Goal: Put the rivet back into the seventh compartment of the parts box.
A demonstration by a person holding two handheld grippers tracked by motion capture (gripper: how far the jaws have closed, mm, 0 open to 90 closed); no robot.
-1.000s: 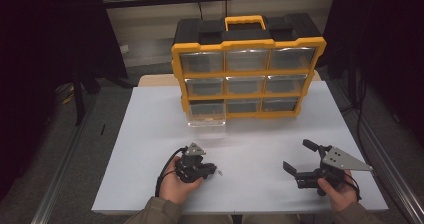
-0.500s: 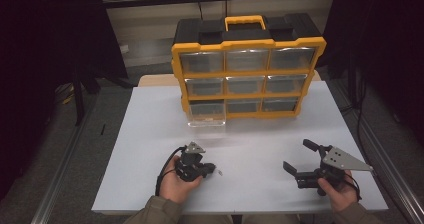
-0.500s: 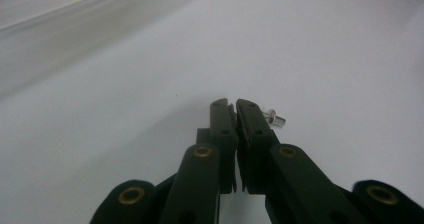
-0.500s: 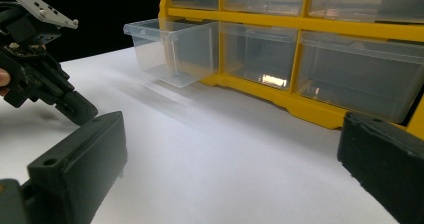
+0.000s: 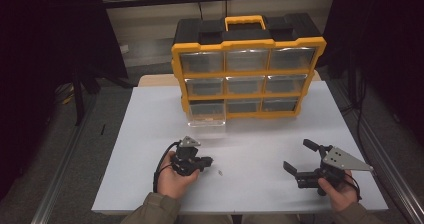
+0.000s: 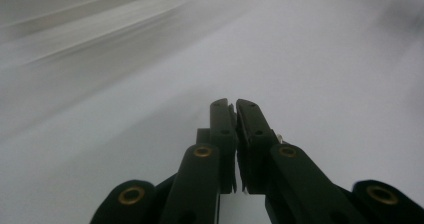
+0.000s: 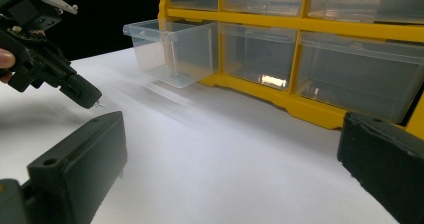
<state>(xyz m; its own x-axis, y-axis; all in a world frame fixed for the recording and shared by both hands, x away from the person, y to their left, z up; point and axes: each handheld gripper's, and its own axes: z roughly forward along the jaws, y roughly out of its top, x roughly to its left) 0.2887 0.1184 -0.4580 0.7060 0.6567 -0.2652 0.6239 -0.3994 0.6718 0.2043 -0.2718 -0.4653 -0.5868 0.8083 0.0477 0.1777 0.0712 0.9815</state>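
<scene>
High view: white table [image 5: 150, 129] with a yellow-and-black drawer organizer [image 5: 247, 74] standing at its far edge, nine clear drawers in three rows. The bottom-left drawer [image 5: 206, 115] is pulled out toward the person; the others sit flush. Left gripper [image 5: 209, 160] lies low over the table in the person's left hand [image 5: 172, 176], pointing to the right, jaws pressed together. A tiny pale item [image 5: 220, 172], possibly a screw, lies on the table just beside the jaw tips; too small to identify. Right gripper [image 5: 299, 156] is held by the right hand [image 5: 336, 194] near the front right of the table, jaws spread wide with nothing between them. The two grippers are well apart.

Left gripper view: the two black jaws rise from the bottom and meet, only a thin seam between the pads. A small bright metallic speck [image 6: 280, 137] shows at the right side of the jaws; cannot tell whether it is pinched or only lies beside them. Background is blurred white table surface.

Right gripper view: own jaws stand far apart at the left and right lower corners, empty. Between them, bare table and the lower row of the organizer. The pulled-out clear drawer juts forward at upper left, empty as far as visible. The left gripper appears at far left, tip angled down near the table, with a thin metal pin-like piece [image 7: 100, 104] at its tip.
</scene>
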